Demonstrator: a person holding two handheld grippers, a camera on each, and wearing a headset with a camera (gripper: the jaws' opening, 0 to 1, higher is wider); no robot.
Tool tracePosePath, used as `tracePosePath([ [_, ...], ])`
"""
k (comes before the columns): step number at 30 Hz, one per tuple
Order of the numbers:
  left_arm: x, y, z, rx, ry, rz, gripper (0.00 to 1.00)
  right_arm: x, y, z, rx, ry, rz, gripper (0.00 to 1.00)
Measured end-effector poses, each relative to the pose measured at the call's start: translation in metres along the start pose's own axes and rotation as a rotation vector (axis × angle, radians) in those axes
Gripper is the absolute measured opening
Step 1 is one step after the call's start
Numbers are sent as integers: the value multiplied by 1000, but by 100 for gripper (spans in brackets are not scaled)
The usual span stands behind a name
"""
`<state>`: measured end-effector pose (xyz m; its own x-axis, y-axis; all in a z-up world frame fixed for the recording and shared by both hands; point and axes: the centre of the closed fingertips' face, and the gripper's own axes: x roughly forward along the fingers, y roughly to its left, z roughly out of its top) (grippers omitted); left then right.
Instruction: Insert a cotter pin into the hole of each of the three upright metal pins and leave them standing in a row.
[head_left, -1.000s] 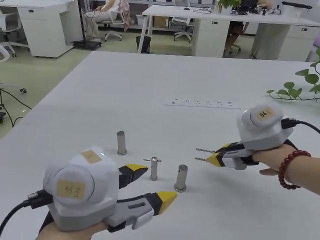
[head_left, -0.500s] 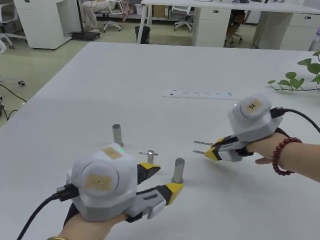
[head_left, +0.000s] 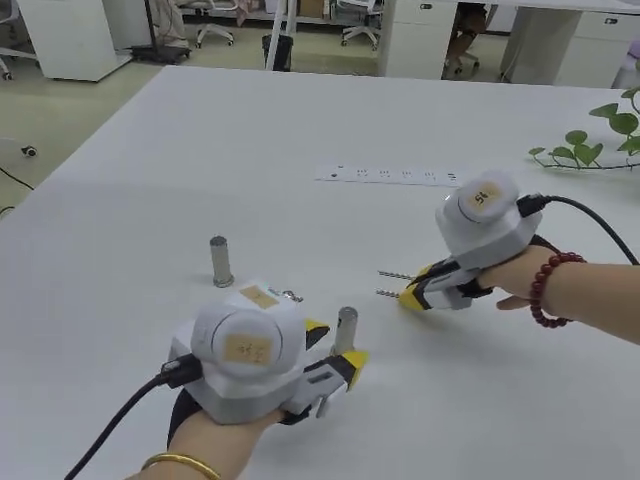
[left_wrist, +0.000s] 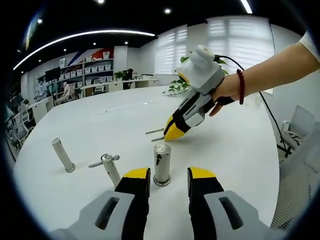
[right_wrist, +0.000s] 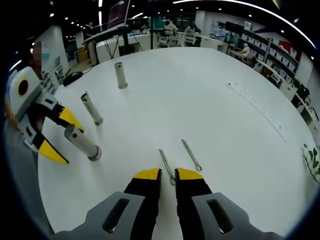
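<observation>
Three upright metal pins stand in a row on the white table (head_left: 300, 150). The far pin (head_left: 220, 260) (left_wrist: 62, 155) is bare. A cotter pin (left_wrist: 100, 161) sits crosswise through the middle pin (left_wrist: 111, 170), which my left gripper mostly hides in the head view. The near pin (head_left: 346, 322) (left_wrist: 161, 164) stands between the tips of my open left gripper (head_left: 335, 345) (left_wrist: 168, 176), apart from both jaws. My right gripper (head_left: 408, 294) (right_wrist: 168, 176) hovers to the right, shut on two cotter pins (head_left: 390, 283) (right_wrist: 167, 165) that point toward the near pin.
A white power strip (head_left: 390, 175) lies across the table further back. A leafy plant (head_left: 590, 150) reaches in at the right edge. Cables trail from both grippers. Desks and chairs stand beyond the table.
My left gripper has moved forward and to the right, so its jaws now flank the near pin. The right gripper has held its place with the cotter pins. The camera tilted down.
</observation>
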<state>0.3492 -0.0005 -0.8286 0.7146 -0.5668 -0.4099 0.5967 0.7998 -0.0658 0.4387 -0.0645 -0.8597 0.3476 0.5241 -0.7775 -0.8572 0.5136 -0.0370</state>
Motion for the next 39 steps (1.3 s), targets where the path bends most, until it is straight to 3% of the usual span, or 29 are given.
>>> tracePosePath([
  [12, 1, -1, 0, -2, 3, -1, 30, 2, 2, -2, -13, 36, 26, 7],
  [22, -3, -4, 2, 14, 2, -15, 33, 2, 2, -2, -81, 86, 19, 3],
  [39, -15, -12, 10, 39, 8, -36, 36, -16, 2, 13, -219, 66, -13, 2],
])
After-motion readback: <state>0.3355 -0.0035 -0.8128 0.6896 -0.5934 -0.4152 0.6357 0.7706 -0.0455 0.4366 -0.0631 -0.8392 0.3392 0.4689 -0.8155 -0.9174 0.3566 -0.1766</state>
